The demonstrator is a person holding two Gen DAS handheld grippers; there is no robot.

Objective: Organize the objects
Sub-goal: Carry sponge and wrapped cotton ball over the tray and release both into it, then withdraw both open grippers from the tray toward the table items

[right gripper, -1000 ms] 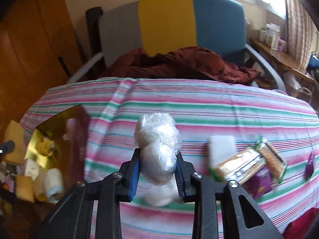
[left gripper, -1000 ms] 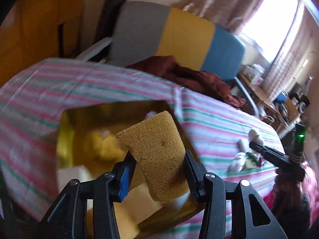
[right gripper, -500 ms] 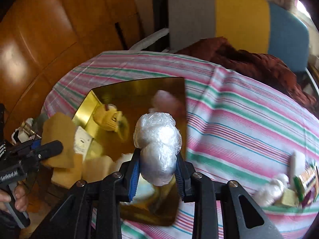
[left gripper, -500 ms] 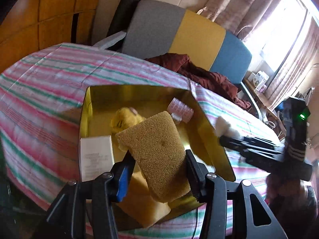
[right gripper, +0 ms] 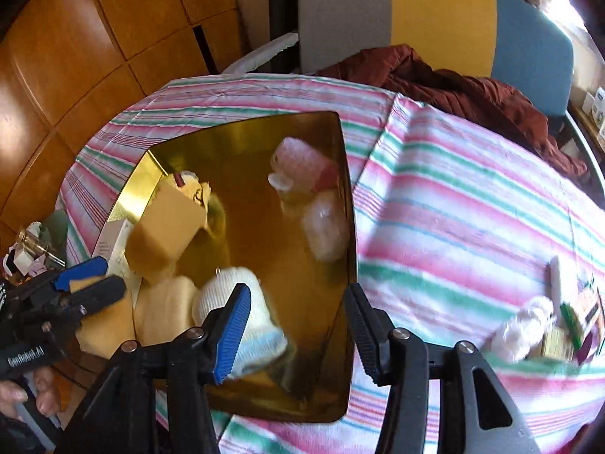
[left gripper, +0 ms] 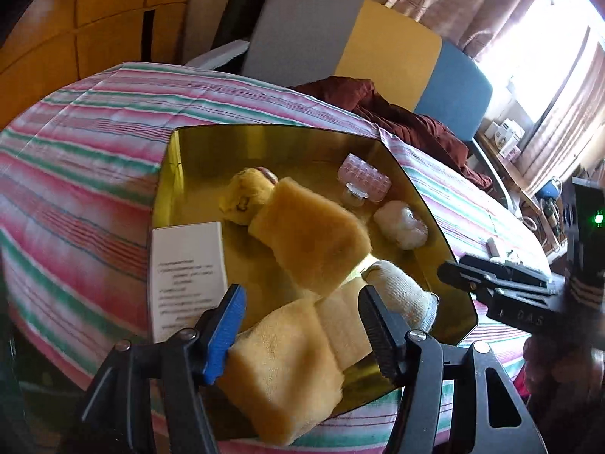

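Observation:
A gold box [left gripper: 446,249] [right gripper: 342,159] stands open on the striped tablecloth. The brown sponge [left gripper: 314,234] [right gripper: 166,227] lies blurred inside it, apart from my left gripper [left gripper: 302,325], which is open and empty above the box's near end. The plastic-wrapped white ball [left gripper: 401,223] [right gripper: 327,227] lies in the box by its right wall. My right gripper [right gripper: 297,325] is open and empty over the box's near edge. The box also holds a yellow plush toy [left gripper: 245,196], a pink pill tray [left gripper: 365,179], a white rolled sock [left gripper: 401,291] [right gripper: 242,314], a yellow sponge [left gripper: 287,370] and a white leaflet [left gripper: 187,268].
More items lie on the cloth at the right: a wrapped white ball [right gripper: 525,325], a white bar [right gripper: 556,276] and snack packets [right gripper: 578,321]. A chair with a dark red cloth [right gripper: 453,83] stands behind the table. A wooden wall [right gripper: 75,56] is to the left.
Both grippers opened. The brown sponge left the left gripper and dropped into the box. The wrapped white ball left the right gripper and now lies in the box.

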